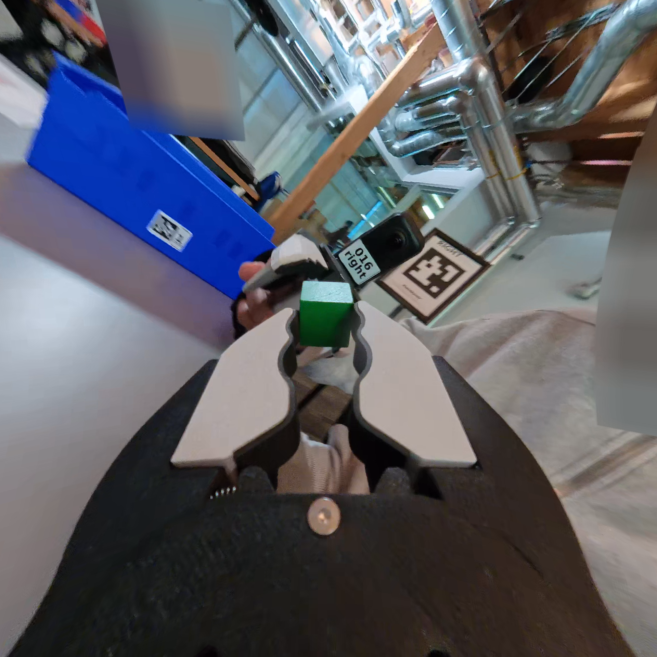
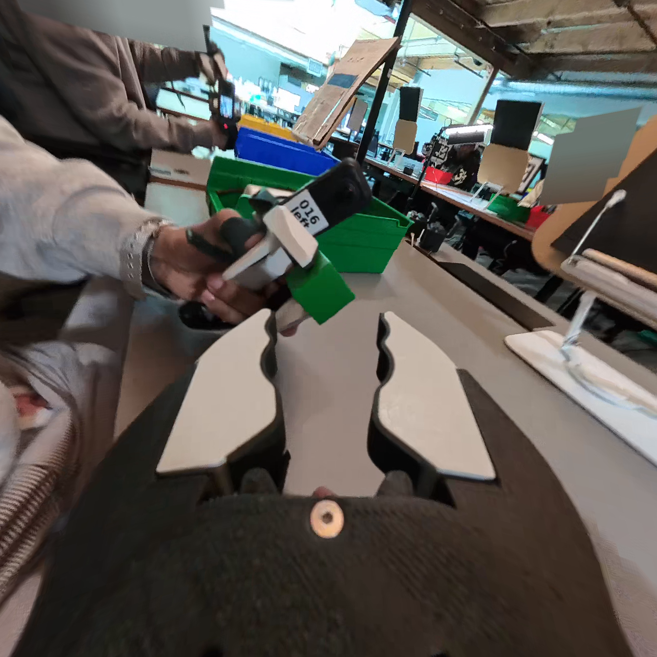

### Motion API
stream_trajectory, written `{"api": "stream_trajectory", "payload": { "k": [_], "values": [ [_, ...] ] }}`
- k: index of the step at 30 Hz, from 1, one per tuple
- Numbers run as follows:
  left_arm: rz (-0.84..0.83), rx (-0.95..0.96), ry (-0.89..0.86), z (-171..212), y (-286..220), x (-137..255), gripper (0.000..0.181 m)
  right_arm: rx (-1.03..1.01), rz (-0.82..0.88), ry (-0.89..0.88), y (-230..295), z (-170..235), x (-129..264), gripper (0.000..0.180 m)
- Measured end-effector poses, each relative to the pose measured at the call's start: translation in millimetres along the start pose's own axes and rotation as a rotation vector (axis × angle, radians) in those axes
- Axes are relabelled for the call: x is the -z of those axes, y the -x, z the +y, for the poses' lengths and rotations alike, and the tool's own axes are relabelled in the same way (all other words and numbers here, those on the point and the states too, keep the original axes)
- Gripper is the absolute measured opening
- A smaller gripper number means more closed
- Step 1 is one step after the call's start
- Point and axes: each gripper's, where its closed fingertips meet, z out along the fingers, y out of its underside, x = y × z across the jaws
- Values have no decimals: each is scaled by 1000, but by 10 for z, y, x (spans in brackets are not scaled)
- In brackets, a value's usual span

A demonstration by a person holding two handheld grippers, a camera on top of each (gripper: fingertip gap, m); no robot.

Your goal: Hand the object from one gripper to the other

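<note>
Left wrist view: we had the left gripper pinching the green block at its tips, above the table. Right wrist view: our right gripper was spread, empty, block just beyond its left finger.

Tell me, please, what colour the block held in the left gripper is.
Green. The block shows best in the left wrist view, pinched at the left gripper tips.

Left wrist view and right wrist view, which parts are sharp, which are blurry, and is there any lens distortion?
Left wrist view: the green block and the left claw shut on it are sharp; the blue bin is smeared, and the wide-angle lens bends the pipes. Right wrist view: the open right claw is crisp; the sleeve is blurred, and the table looks stretched.
</note>
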Motion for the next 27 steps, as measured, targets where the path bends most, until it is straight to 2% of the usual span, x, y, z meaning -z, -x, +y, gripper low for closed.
{"api": "stream_trajectory", "payload": {
  "k": [1,5,10,16,19,25,27],
  "values": [
    [-22,-55,-17,-34,-2,15,29,-66,-9,-10,-8,-7,-2,55],
    [-79,-202,-66,-128,-21,56,29,-370,-77,-40,-20,-16,-6,53],
    [-85,-218,-64,-108,-14,37,29,-651,-154,-91,-37,-38,14,43],
    [-107,-245,-18,-28,6,-19,29,-618,-199,-48,104,-23,-44,39],
    [-118,-277,5,15,4,-49,29,-601,-180,-15,120,19,-63,27],
    [-135,-341,-5,5,-16,-58,28,-604,-188,-6,122,-8,-53,27],
    [-160,-357,-27,-23,1,-54,35,-597,-184,-17,109,-35,-38,27]
  ]
}}
